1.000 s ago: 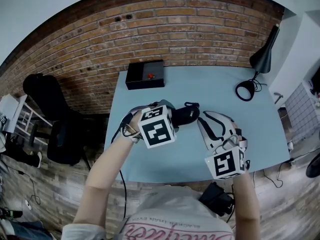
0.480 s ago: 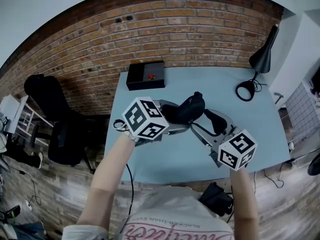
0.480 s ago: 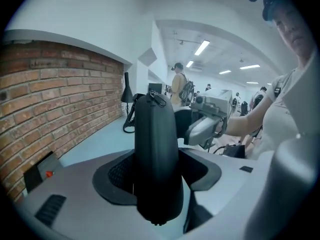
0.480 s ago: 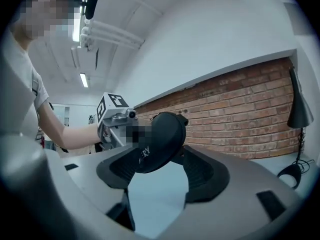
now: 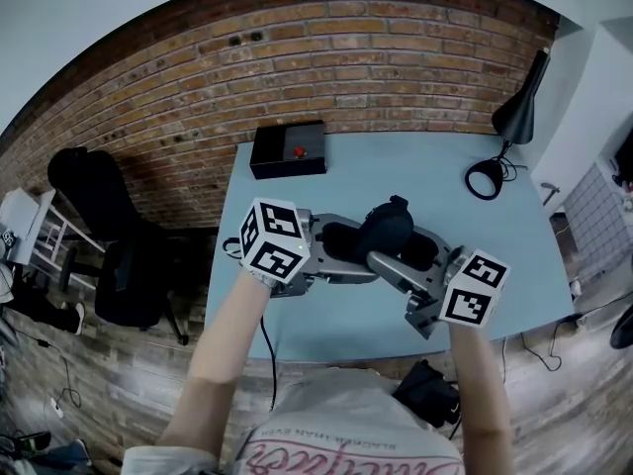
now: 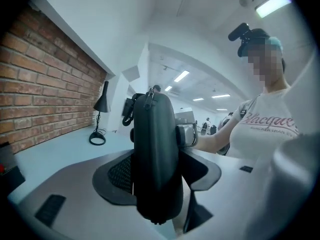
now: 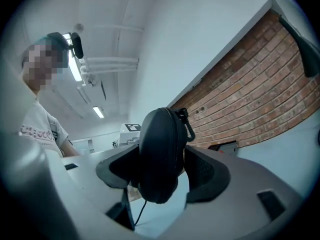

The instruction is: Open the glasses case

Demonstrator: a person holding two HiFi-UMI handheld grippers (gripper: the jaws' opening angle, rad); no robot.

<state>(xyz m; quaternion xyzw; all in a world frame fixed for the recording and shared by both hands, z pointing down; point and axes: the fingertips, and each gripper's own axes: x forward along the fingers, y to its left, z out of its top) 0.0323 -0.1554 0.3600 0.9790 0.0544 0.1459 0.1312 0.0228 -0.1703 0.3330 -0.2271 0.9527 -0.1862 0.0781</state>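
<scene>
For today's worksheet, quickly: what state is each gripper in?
Left gripper: shut on the case.
Right gripper: open; jaws have just been opening, case between them.

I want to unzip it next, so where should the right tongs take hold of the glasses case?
Probably the zipper pull at its upper end, from the brick wall side, where the zip seam faces. The left tongs clamp the glasses case across its broad shells, standing on edge, leaving that end free. The right tongs have just been opening, with the case between them, unpressed.
</scene>
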